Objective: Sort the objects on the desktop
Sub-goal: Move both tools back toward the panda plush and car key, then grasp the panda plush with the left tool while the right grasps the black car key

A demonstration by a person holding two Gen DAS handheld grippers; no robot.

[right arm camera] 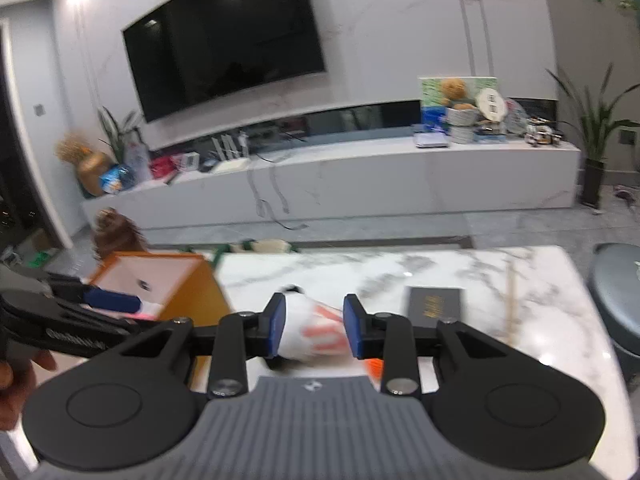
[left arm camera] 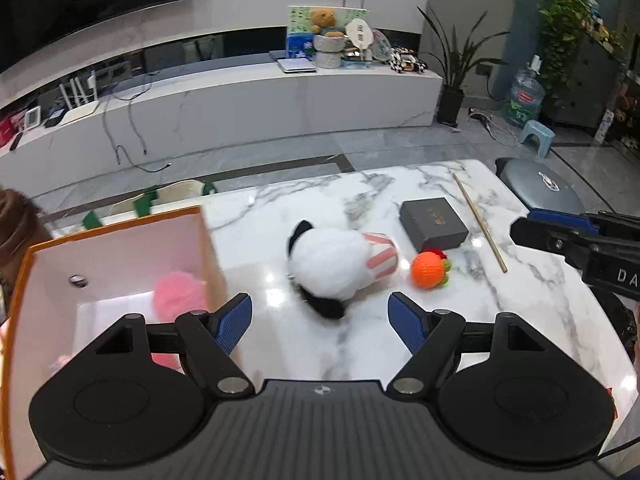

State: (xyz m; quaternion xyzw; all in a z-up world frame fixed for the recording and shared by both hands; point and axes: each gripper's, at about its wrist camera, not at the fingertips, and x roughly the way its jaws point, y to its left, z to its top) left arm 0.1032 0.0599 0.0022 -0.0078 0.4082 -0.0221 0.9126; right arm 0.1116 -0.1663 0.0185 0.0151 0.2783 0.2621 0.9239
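Observation:
A panda plush [left arm camera: 332, 268] with a pink-striped cup lies on the marble table [left arm camera: 520, 312]. Right of it sit an orange knitted ball [left arm camera: 427, 270], a dark box [left arm camera: 434, 224] and a wooden stick [left arm camera: 480, 222]. My left gripper [left arm camera: 320, 320] stands open just short of the plush, with nothing between its fingers. My right gripper [left arm camera: 520, 228] hovers at the table's right side, clear of every object. In the right wrist view its jaws [right arm camera: 315, 326] stand partly open and the plush [right arm camera: 316, 332] shows beyond the gap, untouched. The left gripper [right arm camera: 112, 300] appears at that view's left.
An orange box [left arm camera: 116, 248] with a pale pink inside stands at the table's left, and a pink fluffy thing [left arm camera: 180, 294] lies in it. A grey round seat [left arm camera: 540, 192] is past the table's right edge. A hand [right arm camera: 12, 368] holds the left gripper.

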